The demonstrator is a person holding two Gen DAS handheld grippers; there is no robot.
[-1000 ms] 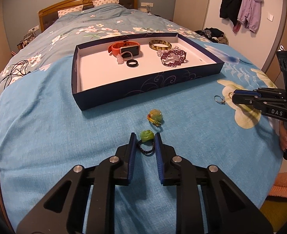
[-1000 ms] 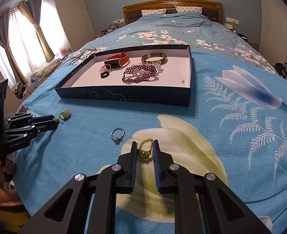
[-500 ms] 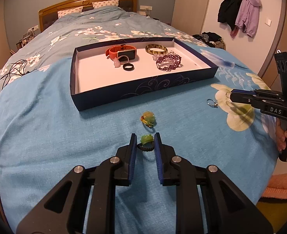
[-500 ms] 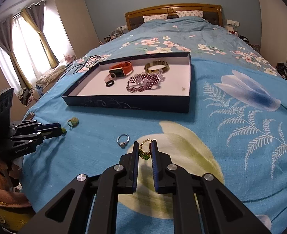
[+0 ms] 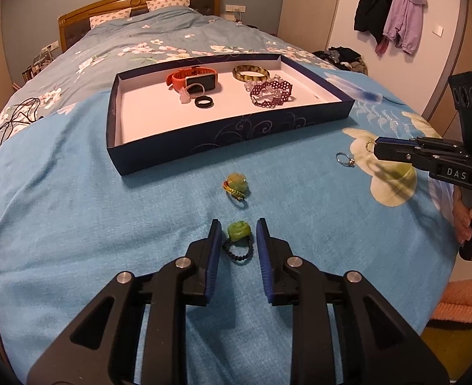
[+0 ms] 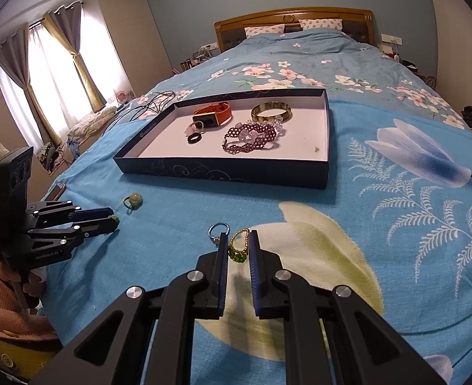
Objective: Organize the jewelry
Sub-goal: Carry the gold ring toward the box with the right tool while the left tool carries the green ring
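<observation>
A dark blue tray [image 5: 223, 138] [image 6: 236, 173] on the bed holds an orange watch [image 5: 194, 78], a black ring [image 5: 203, 101], a bangle [image 5: 251, 72] and a purple beaded bracelet [image 5: 271, 93]. My left gripper [image 5: 236, 234] is shut on a green-flower ring with a black band [image 5: 238, 240]. A second green-flower ring [image 5: 236, 186] [image 6: 133, 200] lies ahead of it. My right gripper [image 6: 238, 247] is shut on a gold ring with a green stone [image 6: 238, 247]. A silver ring [image 6: 217, 231] [image 5: 345, 159] lies just left of the right gripper.
The bed has a blue floral cover [image 5: 75, 192]. Black cables [image 5: 8, 125] lie at the left. A phone [image 6: 56, 191] lies near the bed's left edge. Jackets [image 5: 393, 12] hang on the right wall. The headboard [image 6: 293, 19] is far behind.
Both grippers have risen and drawn back a little with their rings between the jaws. The tray looks farther off in both views.
</observation>
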